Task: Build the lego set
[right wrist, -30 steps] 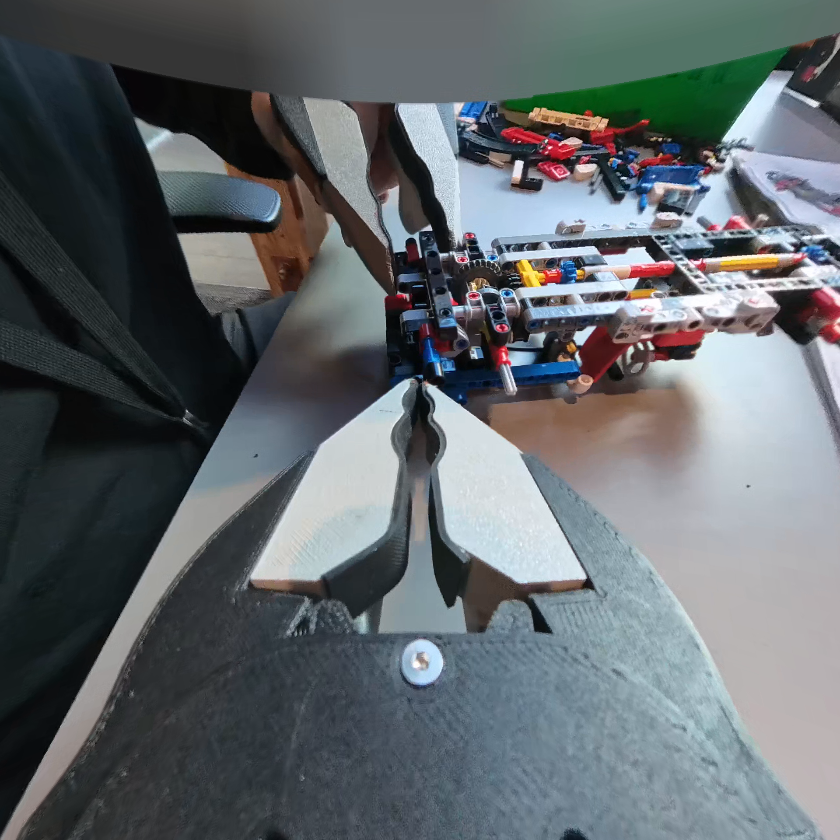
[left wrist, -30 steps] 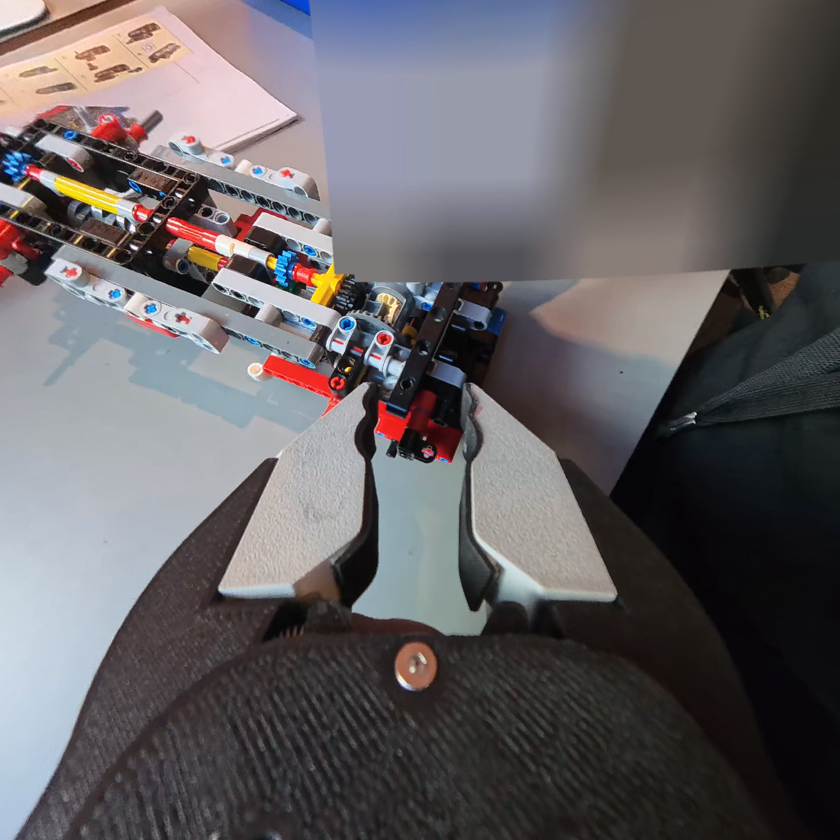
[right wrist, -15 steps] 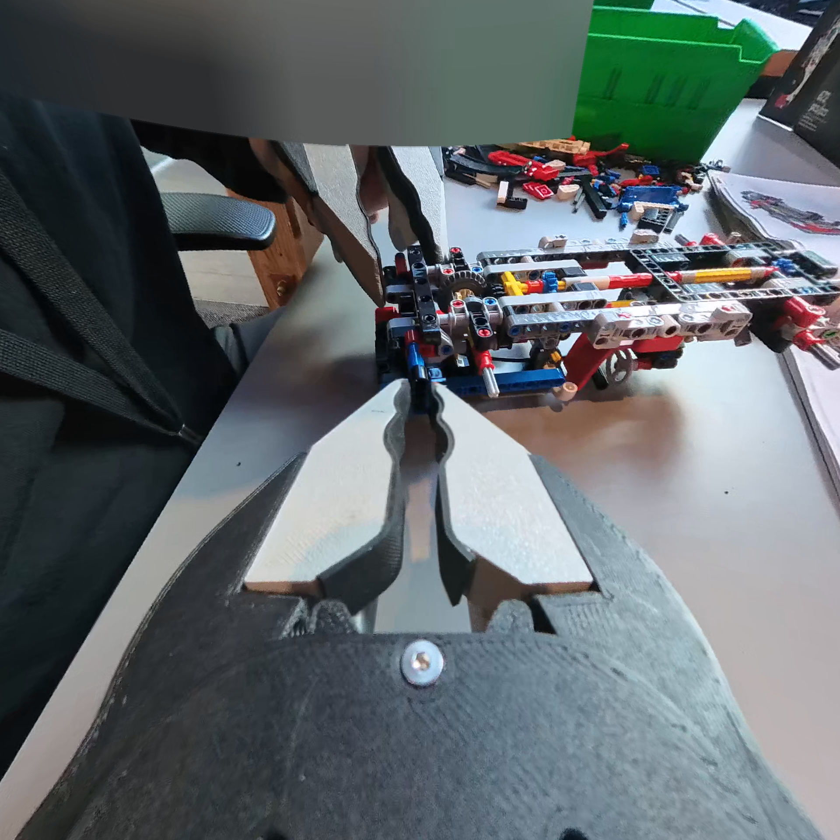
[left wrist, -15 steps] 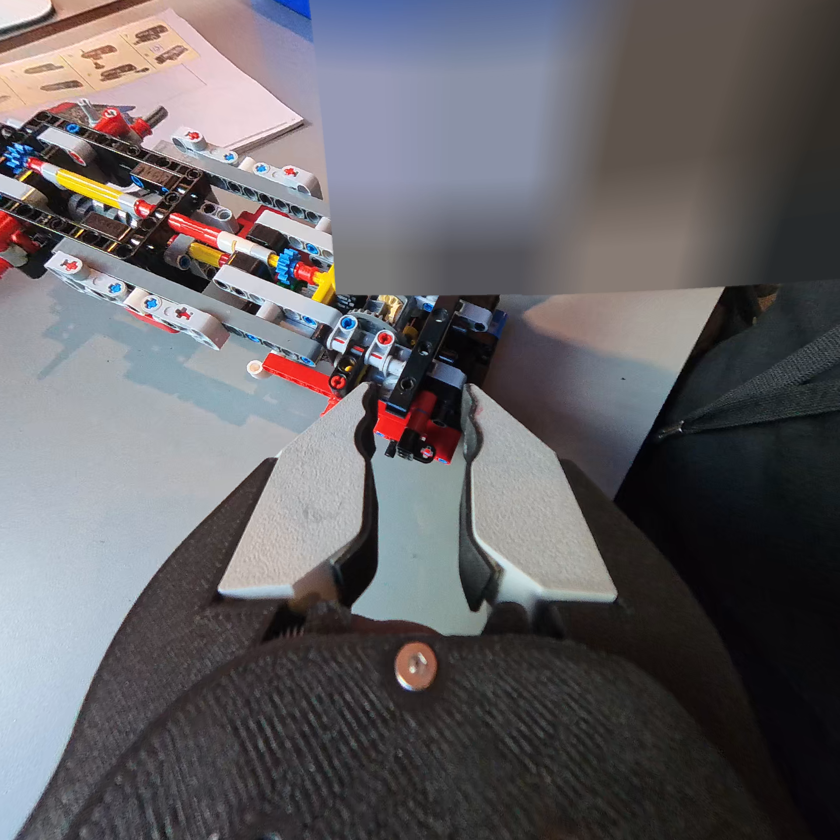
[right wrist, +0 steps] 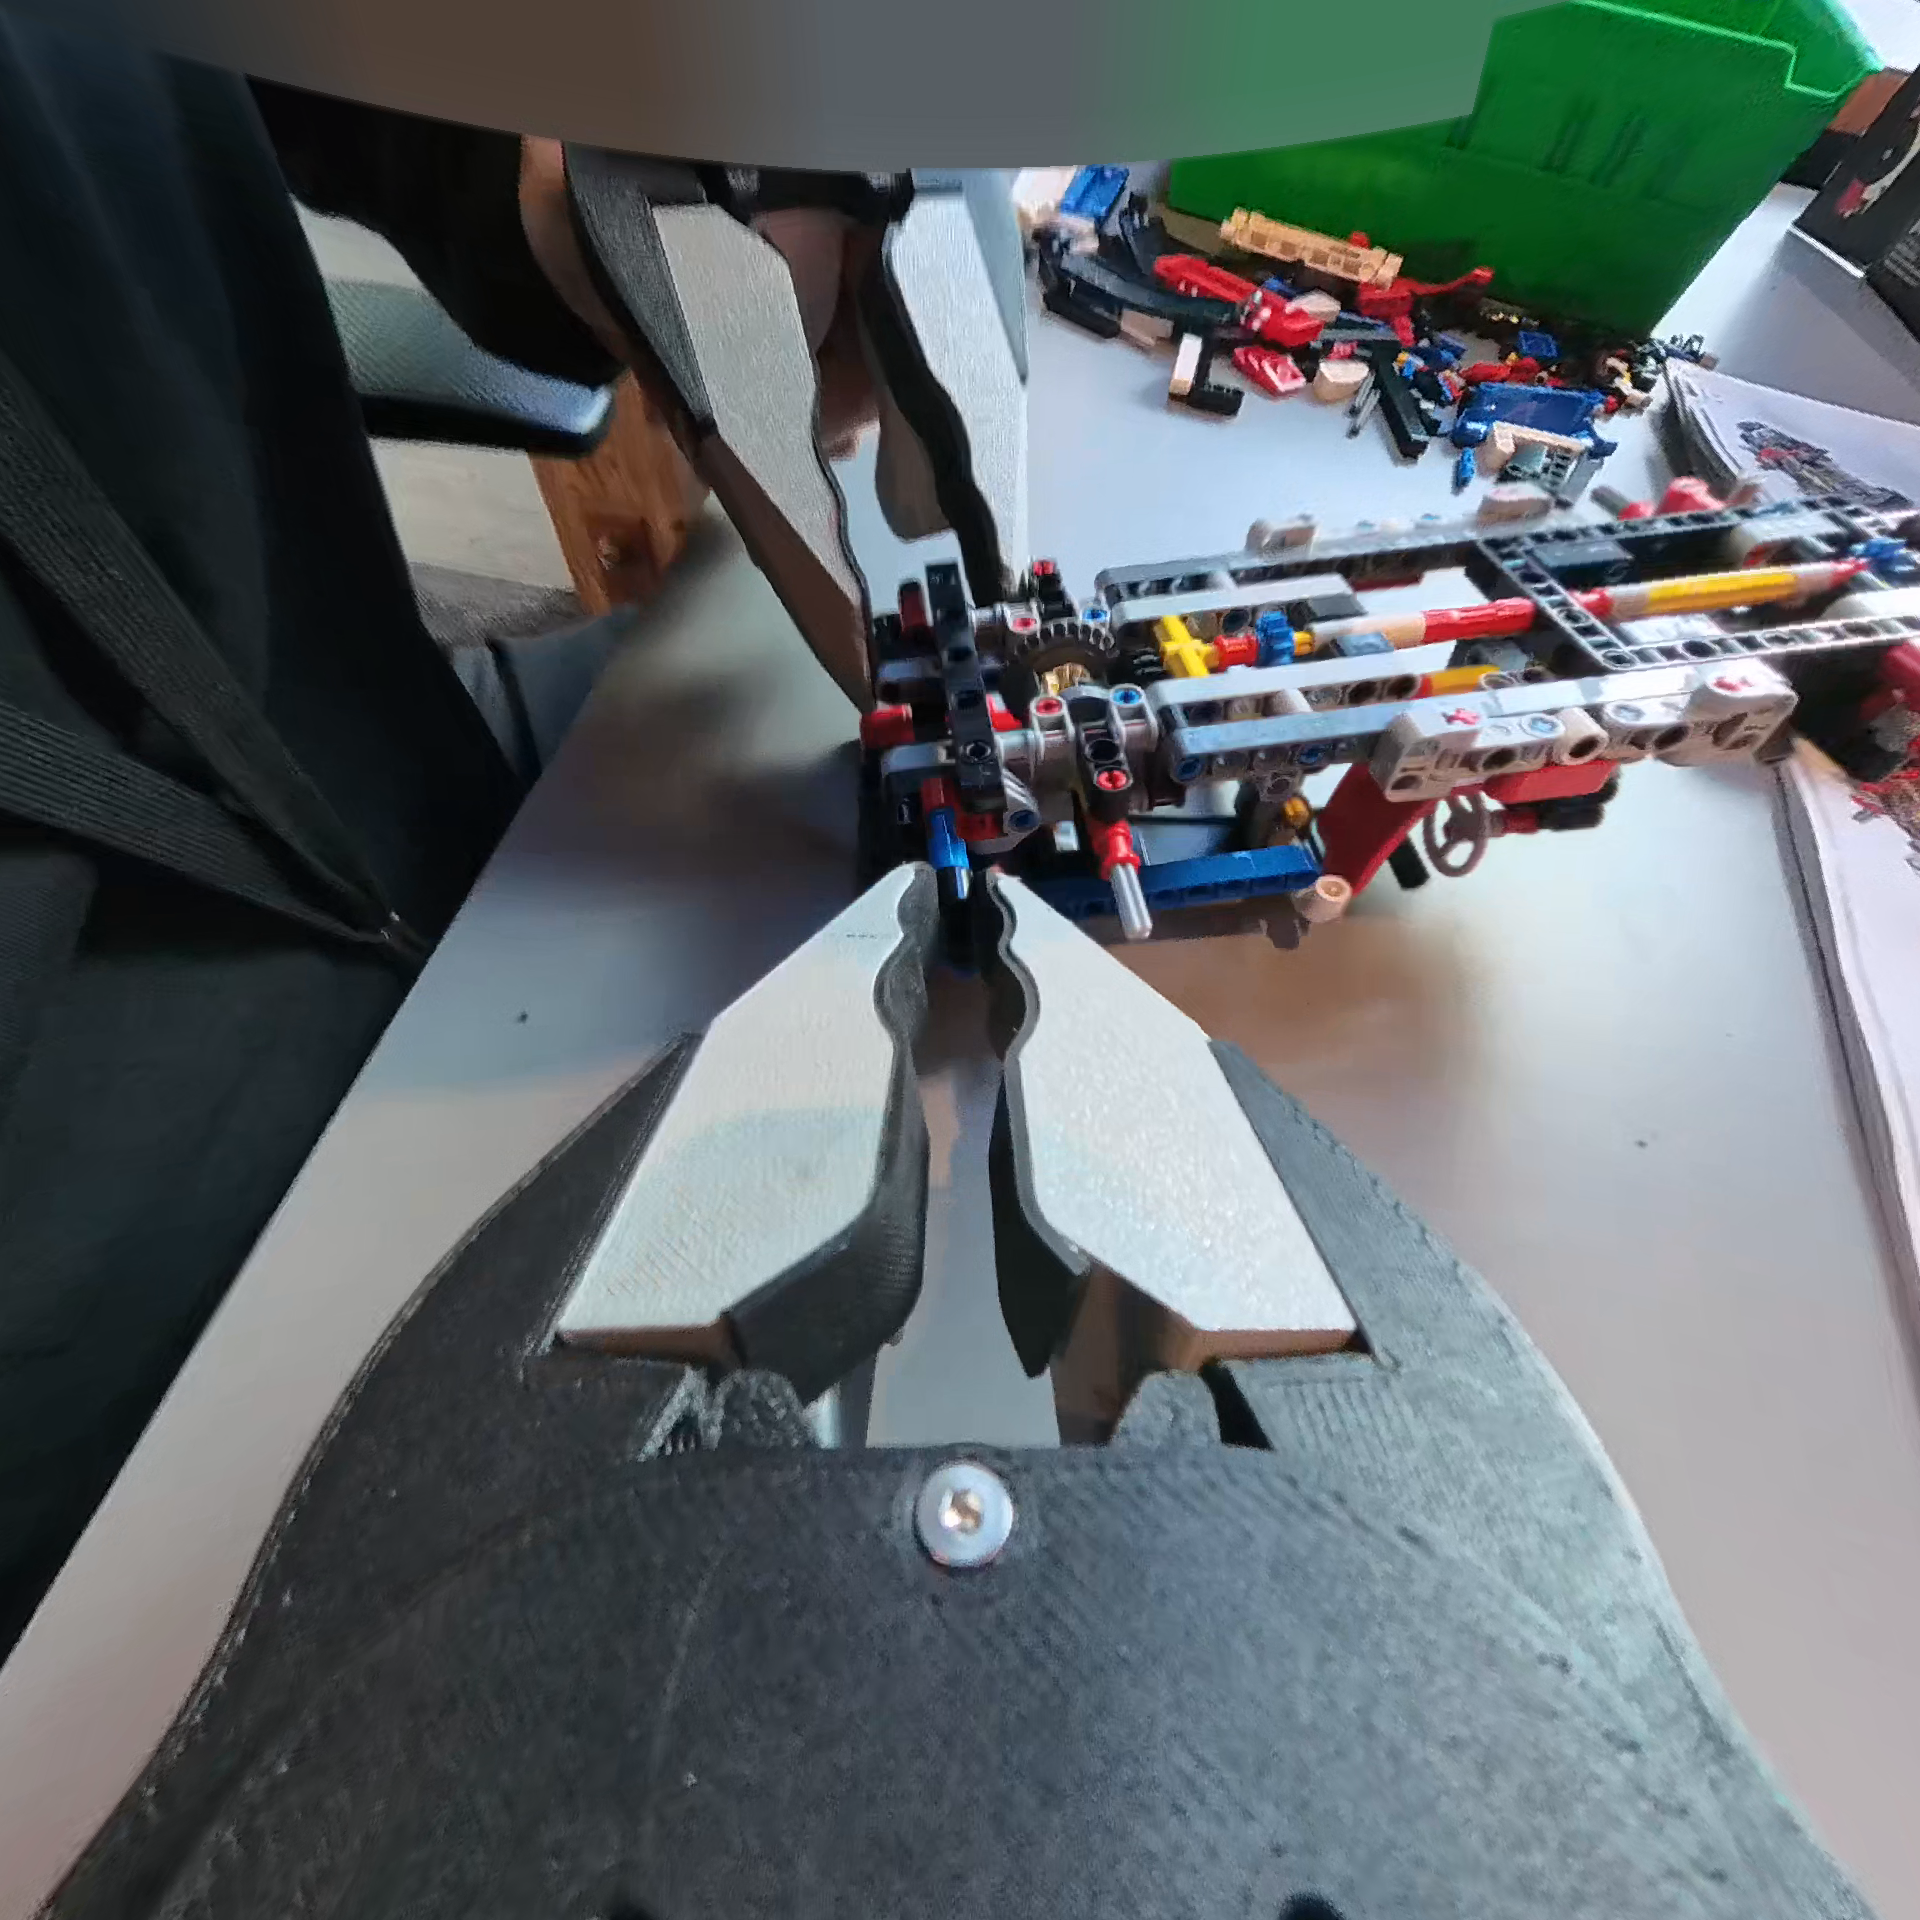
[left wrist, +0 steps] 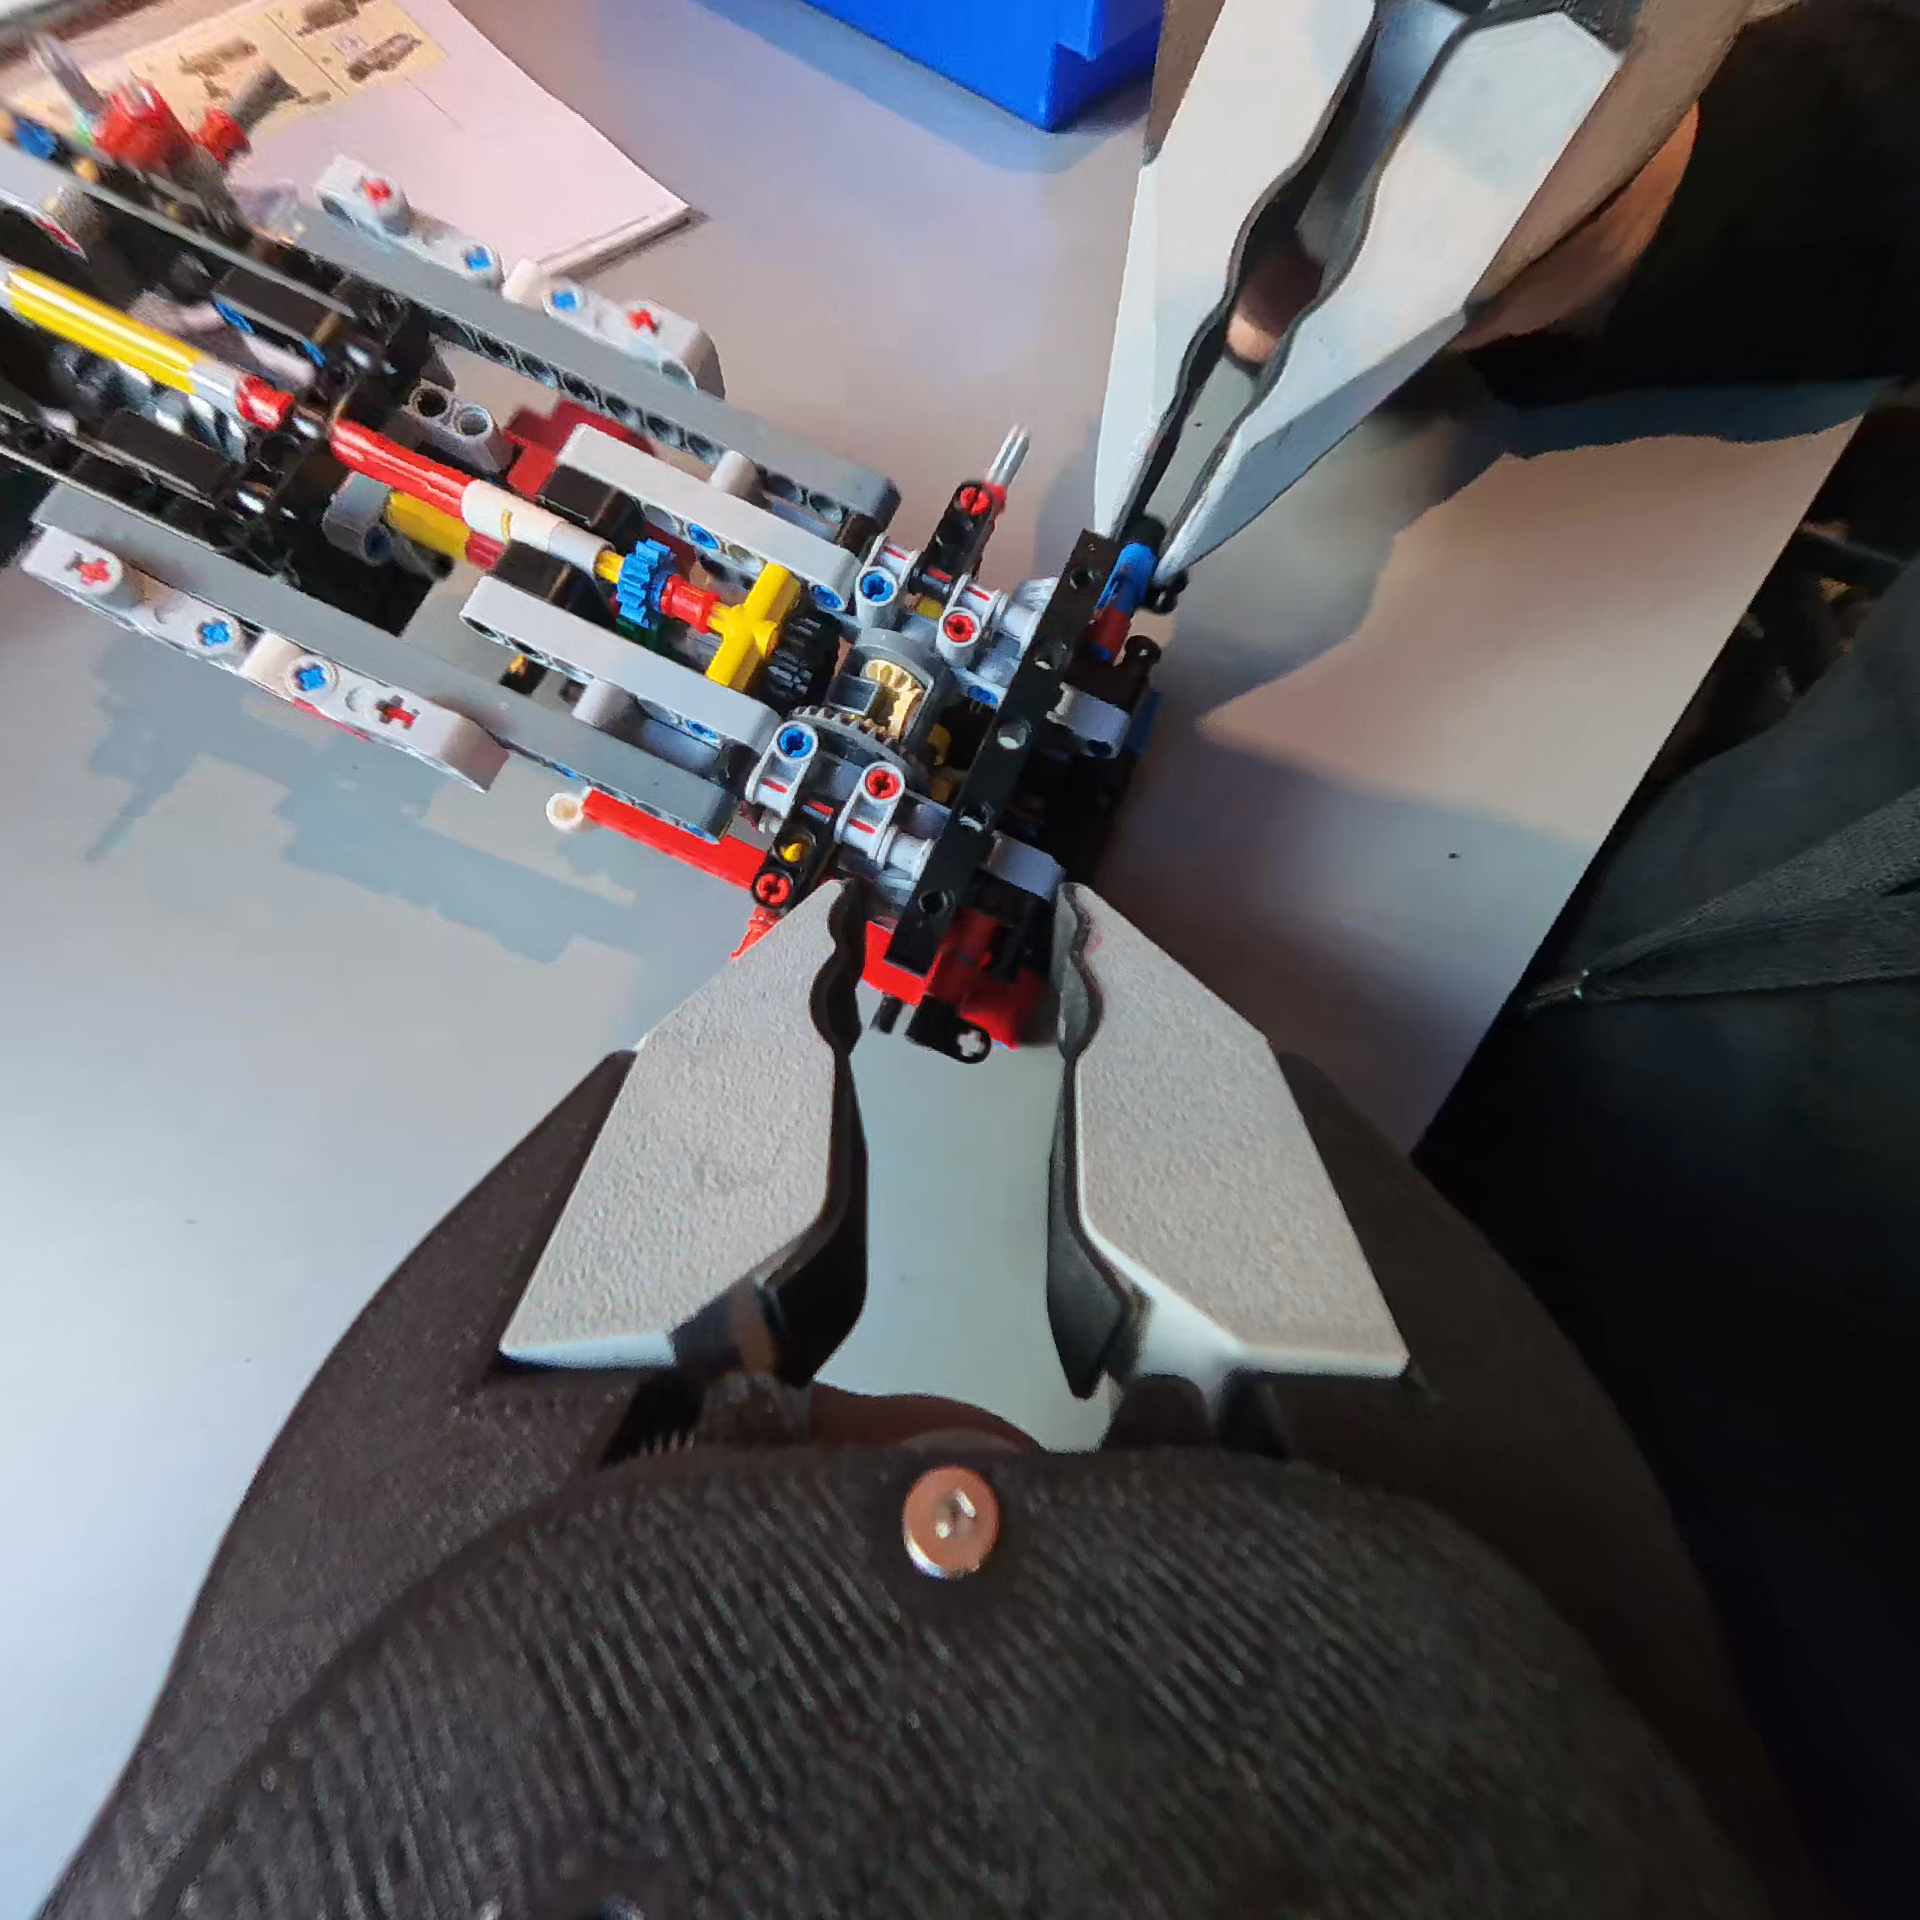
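1. Lego chassis (left wrist: 644, 582) lay on the grey table (left wrist: 260, 1039), its long beam frame running away to the far left in the left wrist view.
2. Left tool (left wrist: 951, 961) was clamped on the red block at the chassis's near end.
3. Right tool (right wrist: 961, 904) was pinched on a small black and blue piece (right wrist: 948, 862) at the chassis's end beam, close to the table edge.
4. Loose bricks (right wrist: 1351, 322) were scattered far off by a green bin (right wrist: 1621, 177).
5. An instruction booklet (right wrist: 1860, 935) lay at the right, beside the chassis.
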The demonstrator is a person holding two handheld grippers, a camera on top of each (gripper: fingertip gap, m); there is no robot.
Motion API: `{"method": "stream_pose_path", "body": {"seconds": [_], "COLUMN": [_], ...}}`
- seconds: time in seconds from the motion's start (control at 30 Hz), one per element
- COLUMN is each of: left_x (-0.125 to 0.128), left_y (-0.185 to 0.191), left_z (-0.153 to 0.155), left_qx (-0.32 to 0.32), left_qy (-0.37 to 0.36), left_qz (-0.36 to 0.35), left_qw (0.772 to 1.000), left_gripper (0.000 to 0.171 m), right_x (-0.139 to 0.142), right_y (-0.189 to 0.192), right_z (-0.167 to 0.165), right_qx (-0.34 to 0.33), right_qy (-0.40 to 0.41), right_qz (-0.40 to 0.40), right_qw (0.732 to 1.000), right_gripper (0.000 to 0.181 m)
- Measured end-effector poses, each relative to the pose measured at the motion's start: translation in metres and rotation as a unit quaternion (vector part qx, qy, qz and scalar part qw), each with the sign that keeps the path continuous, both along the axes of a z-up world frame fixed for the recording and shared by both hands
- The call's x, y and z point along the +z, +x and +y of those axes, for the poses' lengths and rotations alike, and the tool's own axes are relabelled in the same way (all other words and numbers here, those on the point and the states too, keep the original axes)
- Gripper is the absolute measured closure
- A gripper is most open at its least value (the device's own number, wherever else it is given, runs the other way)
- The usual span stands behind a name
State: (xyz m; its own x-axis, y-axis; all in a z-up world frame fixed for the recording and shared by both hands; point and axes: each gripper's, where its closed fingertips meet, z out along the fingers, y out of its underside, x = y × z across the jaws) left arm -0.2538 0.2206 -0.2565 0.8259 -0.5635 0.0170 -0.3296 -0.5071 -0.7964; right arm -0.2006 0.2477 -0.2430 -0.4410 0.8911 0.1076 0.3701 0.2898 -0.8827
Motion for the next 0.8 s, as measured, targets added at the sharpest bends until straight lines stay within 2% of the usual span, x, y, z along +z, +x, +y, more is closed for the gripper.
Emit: {"method": "stream_pose_path", "body": {"seconds": [0.13, 0.23, 0.4, 0.7, 0.8], "left_x": [0.009, 0.017, 0.007, 0.007, 0.009], "left_y": [0.001, 0.004, -0.002, -0.002, -0.005], "left_z": [0.007, 0.009, 0.005, 0.006, 0.011], "left_qx": [0.000, -0.006, 0.007, 0.012, 0.038], "left_qy": [0.015, 0.031, 0.021, 0.027, 0.050], "left_qz": [0.026, 0.040, 0.047, 0.050, 0.040], "left_qw": [1.000, 0.999, 0.999, 0.998, 0.997], "left_gripper": [0.140, 0.140, 0.140, 0.140, 0.138], "right_x": [-0.018, -0.019, -0.016, -0.015, -0.007], "right_y": [0.003, 0.003, -0.001, -0.003, -0.007], "right_z": [0.000, 0.001, -0.001, -0.002, 0.014], "right_qx": [-0.007, -0.019, -0.016, -0.018, -0.073], "right_qy": [0.055, 0.043, 0.027, 0.020, -0.035], "right_qz": [-0.050, -0.045, -0.040, -0.037, -0.024], "right_qw": [0.997, 0.998, 0.999, 0.999, 0.996], "right_gripper": [0.176, 0.177, 0.177, 0.177, 0.175]}}
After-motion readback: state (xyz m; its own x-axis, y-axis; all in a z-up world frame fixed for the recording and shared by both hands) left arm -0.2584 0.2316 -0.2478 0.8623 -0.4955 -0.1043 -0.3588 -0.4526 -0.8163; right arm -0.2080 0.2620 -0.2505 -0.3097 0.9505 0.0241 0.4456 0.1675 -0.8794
